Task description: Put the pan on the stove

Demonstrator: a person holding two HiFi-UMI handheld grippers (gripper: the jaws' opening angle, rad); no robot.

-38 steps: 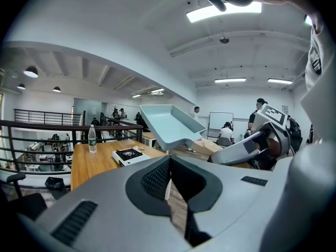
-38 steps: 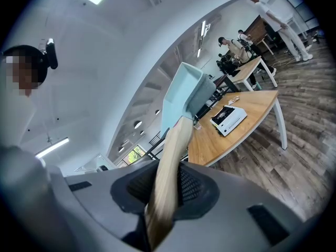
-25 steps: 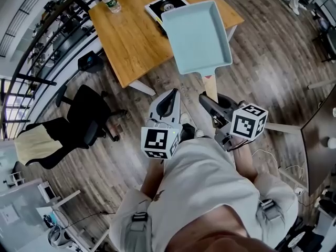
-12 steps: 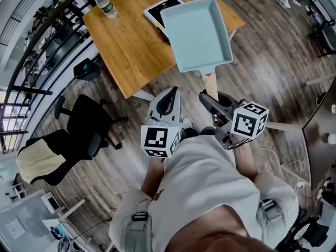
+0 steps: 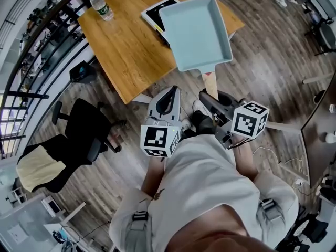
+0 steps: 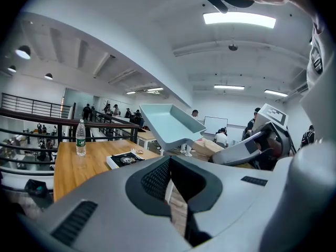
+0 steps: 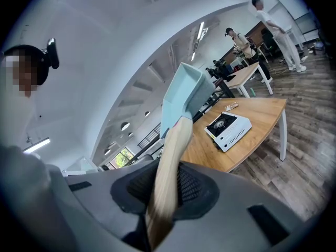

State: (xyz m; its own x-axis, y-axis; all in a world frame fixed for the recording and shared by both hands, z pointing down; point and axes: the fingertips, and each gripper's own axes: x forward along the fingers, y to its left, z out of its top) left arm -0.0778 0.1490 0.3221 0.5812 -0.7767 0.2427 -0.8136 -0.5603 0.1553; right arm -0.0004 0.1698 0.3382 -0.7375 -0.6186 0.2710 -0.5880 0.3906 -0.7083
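A light blue rectangular pan (image 5: 197, 33) with a pale wooden handle (image 5: 210, 83) hangs in the air above the near corner of a wooden table (image 5: 126, 41). My right gripper (image 5: 211, 96) is shut on that handle, which runs up from between its jaws (image 7: 165, 188) to the pan (image 7: 181, 98). A white portable stove (image 5: 156, 10) with a black top lies on the table, partly hidden under the pan in the head view and fully in sight in the right gripper view (image 7: 228, 130). My left gripper (image 5: 169, 94) is beside the right one, shut and empty (image 6: 176, 196).
A water bottle (image 5: 97, 4) stands near the table's far left edge. A black office chair (image 5: 79, 135) is on the wooden floor to the left. A railing (image 5: 31, 51) runs behind the table. People (image 7: 275, 28) stand by other tables farther off.
The table and bottle have slid left and a little up in the head view, and the held pan now covers more of the stove. Both grippers keep their places relative to my body.
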